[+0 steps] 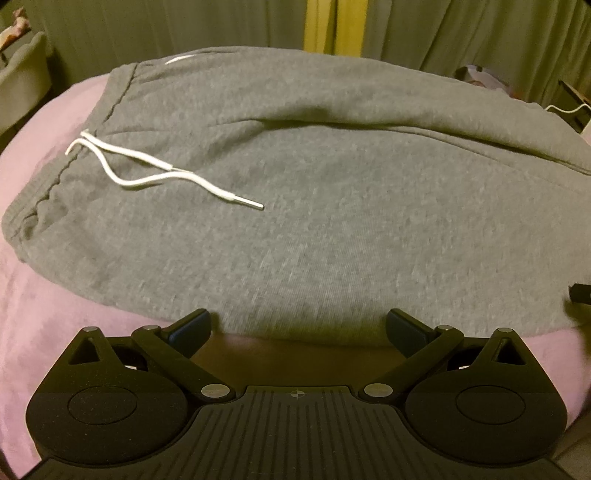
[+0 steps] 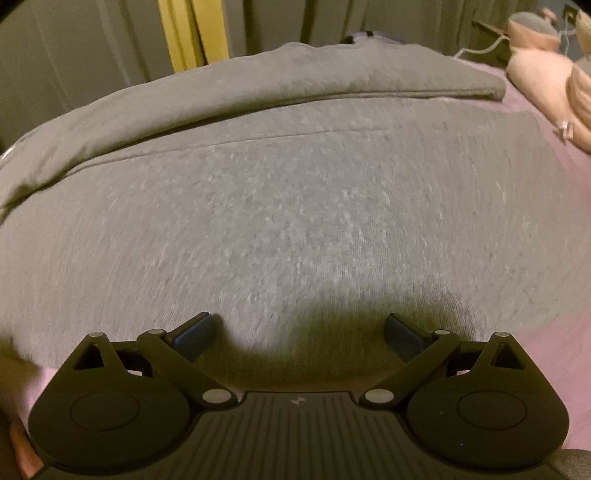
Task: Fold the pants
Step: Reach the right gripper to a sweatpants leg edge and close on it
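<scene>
Pants (image 1: 332,206) of grey jersey lie flat on a pink bed sheet (image 1: 48,314), their long axis running across both views. The left gripper (image 1: 297,326) hangs wide open and empty at the pants' near edge; the right gripper (image 2: 299,332) is equally wide, low over the leg cloth, holding nothing. The waistband with its white drawstring (image 1: 147,170) lies left of the left gripper. Pink pillows (image 2: 543,81) sit beyond the pants' far leg end, curtains (image 1: 184,26) behind.

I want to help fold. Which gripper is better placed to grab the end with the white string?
Left, probably. The left gripper is open at the near edge of the grey pants, with the waistband and white drawstring in its view. The right gripper, also open, faces only plain leg fabric.
</scene>
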The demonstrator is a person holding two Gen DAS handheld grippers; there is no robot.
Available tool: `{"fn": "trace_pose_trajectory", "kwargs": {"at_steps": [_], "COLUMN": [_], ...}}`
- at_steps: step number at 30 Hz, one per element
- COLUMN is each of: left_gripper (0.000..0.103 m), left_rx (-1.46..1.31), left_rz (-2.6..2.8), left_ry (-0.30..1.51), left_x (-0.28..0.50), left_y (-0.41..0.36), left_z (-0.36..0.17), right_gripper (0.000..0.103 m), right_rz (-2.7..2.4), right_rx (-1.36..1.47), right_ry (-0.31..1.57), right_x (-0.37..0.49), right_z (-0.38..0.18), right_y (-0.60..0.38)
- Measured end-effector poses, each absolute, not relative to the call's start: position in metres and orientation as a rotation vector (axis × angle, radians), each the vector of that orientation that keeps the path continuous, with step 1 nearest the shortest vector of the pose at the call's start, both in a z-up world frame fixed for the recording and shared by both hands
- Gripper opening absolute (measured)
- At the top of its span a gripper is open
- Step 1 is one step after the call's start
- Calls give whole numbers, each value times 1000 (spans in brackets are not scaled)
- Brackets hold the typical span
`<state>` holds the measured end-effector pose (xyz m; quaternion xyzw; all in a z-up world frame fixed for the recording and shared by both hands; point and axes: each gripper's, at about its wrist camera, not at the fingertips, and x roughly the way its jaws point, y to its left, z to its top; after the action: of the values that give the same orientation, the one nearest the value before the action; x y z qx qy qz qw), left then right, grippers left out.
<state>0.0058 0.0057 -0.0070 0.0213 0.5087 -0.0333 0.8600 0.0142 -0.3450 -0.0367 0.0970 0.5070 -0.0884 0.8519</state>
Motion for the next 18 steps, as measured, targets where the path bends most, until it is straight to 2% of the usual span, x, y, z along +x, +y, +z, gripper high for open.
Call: {"fn": "trace_pose_trajectory", "kwargs": {"at_steps": [7,12,18], "left_gripper": [103,103,103], "left_rx": [45,10,7], "left_rz": [-25,9,202], "left_ry": [974,897,790], "left_x": [15,51,79], "left_y": [-12,-36,-28], "left_z": [10,20,-9], "right_gripper": [99,99,99], "right_rz": [-231,-231,-188], "right_rx": [190,251,228], "right_ry": [1080,1090,1143], "right_x": [34,44,59], "right_z": [-43,-49,-49], "right_y": [-353,-365,-372]}}
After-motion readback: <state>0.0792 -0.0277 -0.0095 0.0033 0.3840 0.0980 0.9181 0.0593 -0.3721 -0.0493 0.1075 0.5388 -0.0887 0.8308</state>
